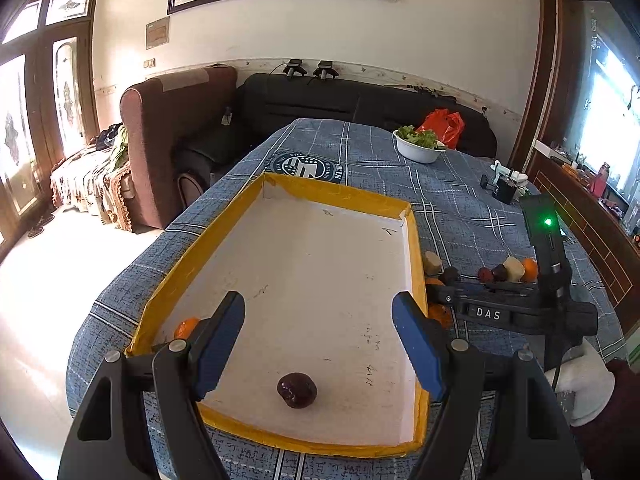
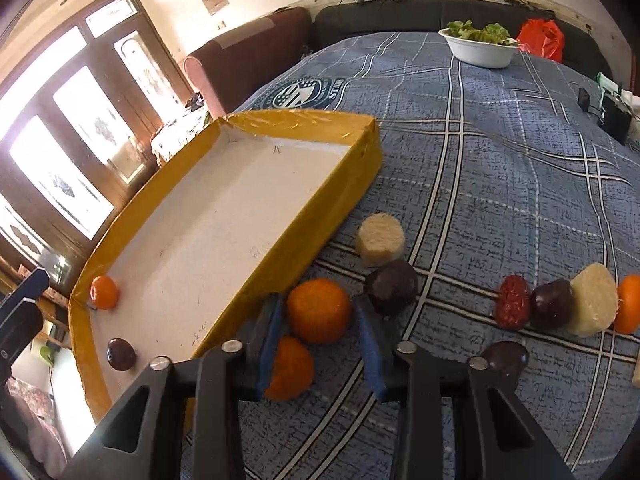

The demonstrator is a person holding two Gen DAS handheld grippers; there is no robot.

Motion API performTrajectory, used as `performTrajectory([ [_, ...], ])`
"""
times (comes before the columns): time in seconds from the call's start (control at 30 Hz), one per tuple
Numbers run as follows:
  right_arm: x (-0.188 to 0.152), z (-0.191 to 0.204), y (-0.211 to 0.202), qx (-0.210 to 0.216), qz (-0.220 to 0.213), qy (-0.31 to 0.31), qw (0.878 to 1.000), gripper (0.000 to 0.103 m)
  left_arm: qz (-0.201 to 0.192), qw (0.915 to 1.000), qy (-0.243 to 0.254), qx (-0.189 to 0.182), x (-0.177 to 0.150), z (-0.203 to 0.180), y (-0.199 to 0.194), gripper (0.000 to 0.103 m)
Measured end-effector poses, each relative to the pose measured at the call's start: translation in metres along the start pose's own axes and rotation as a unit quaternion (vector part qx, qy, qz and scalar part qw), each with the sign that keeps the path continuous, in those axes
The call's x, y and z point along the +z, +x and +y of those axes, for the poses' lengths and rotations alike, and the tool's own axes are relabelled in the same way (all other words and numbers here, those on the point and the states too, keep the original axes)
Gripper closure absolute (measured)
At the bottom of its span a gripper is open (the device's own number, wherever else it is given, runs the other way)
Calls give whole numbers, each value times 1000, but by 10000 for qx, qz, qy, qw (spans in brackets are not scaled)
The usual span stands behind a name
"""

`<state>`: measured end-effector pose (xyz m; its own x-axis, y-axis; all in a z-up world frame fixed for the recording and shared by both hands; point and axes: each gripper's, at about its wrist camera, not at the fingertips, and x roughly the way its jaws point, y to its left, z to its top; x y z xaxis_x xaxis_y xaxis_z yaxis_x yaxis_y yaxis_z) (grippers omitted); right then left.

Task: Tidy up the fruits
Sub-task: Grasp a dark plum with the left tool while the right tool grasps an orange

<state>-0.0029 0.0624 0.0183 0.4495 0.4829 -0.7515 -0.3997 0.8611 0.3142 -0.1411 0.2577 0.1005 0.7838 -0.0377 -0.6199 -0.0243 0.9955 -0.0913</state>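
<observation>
The left gripper (image 1: 318,354) hangs with jaws spread over the yellow-rimmed tray (image 1: 344,192) — a dark plum (image 1: 297,390) below it — while the right gripper (image 2: 320,338), jaws apart, straddles an orange (image 2: 319,310) beside the tray's outer wall.

Yellow-rimmed white tray (image 1: 416,264), blue plaid tablecloth (image 2: 500,168), orange fruit (image 2: 319,310)

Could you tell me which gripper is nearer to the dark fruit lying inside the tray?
Left. The left gripper hangs open just above the dark fruit; the right gripper sits outside the tray, around an orange.
</observation>
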Motion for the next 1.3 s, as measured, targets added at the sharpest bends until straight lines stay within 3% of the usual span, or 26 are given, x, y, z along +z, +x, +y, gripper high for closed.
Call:
performTrajectory([
  [0.27,-22,-23,-40,-69,-303,56,9995,64,-49,9994,256,-224,2,-21,-6,27],
  [0.57,-55,-91,-90,-213,-841,901,9922,64,254,9935,889,-658,-8,-88,15,27],
  [0.73,-64,-118,-95,38,-1002,1351,9857,65,488,9869,1459,-497,-15,-125,40,27],
  [0.9,-64,-112,-97,4,-1094,1181,9870,64,786,9816,1654,-539,-12,-137,75,37],
  [1.1,-66,-112,-96,74,-1094,1144,9874,64,977,9736,1960,-638,-11,-151,94,38],
  [1.3,-69,-126,-106,75,-1335,1484,9799,65,1006,9668,2184,-861,-2,-185,104,38],
])
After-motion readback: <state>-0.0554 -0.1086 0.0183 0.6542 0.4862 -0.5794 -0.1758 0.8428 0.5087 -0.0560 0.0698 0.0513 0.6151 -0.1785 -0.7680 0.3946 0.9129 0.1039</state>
